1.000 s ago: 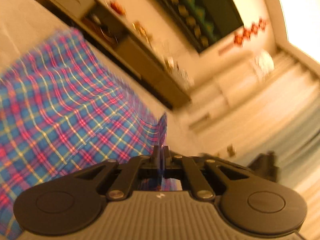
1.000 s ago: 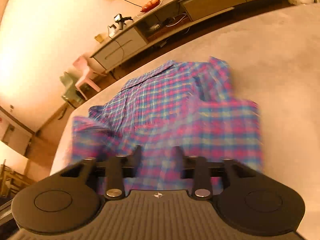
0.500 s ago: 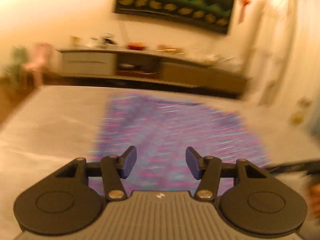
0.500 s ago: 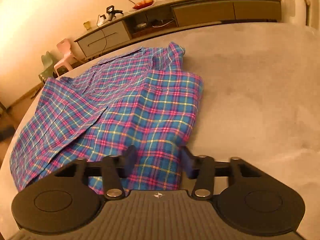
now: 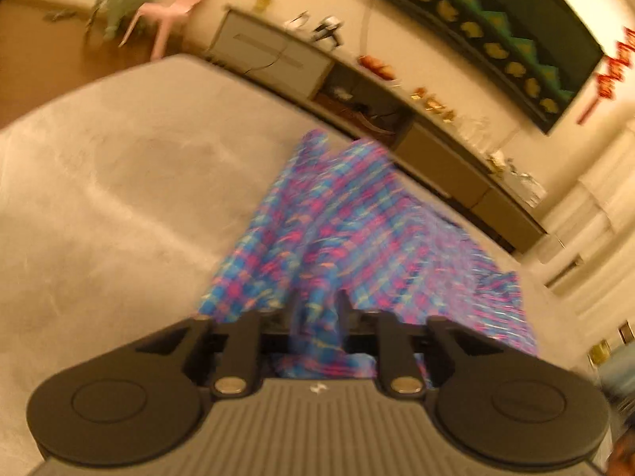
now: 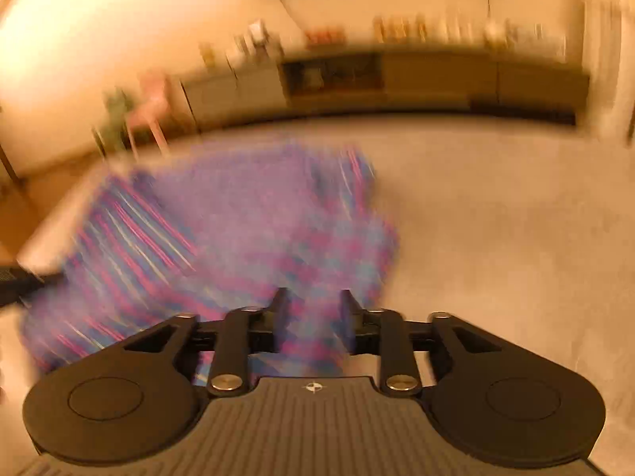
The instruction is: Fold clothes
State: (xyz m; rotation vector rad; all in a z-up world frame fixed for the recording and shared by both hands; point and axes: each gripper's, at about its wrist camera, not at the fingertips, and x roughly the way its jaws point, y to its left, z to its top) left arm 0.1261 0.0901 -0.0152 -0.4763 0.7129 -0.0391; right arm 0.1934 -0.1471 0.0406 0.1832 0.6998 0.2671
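Plaid shirt (image 5: 357, 230), checked in blue, pink and yellow, lies on a pale grey bed (image 5: 119, 198), stretching from the left gripper (image 5: 315, 311) away toward one o'clock in the left wrist view. A raised fold of the cloth runs straight up between this gripper's fingers (image 5: 291, 309), and more of it bunches just under them. The jaws stand fairly narrow and are closing; the blur leaves it unclear whether the pads already press the fold, though the cloth does fill the gap.

In the right wrist view the shirt (image 6: 222, 230) spreads from the right gripper (image 6: 313, 309) out toward eleven o'clock, smeared by motion. Its near edge lies between and below this gripper's fingers (image 6: 349, 317), which stand at a middling width and are opening. The cloth there seems to lie flat under them rather than pinched. At nine o'clock in this view a dark shape (image 6: 16, 281) pokes in at the shirt's far edge, too blurred to name.

Bare bed surface fills the right side from three o'clock downward. Beyond the bed, at twelve o'clock, a long low cabinet (image 6: 397, 75) runs along the wall with small items on top. A pink chair (image 5: 170, 12) and a green chair (image 5: 123, 4) stand at eleven o'clock in the left view. A dark picture with green and gold shapes (image 5: 496, 27) hangs at one o'clock, with red ornaments (image 5: 611, 71) beside it.
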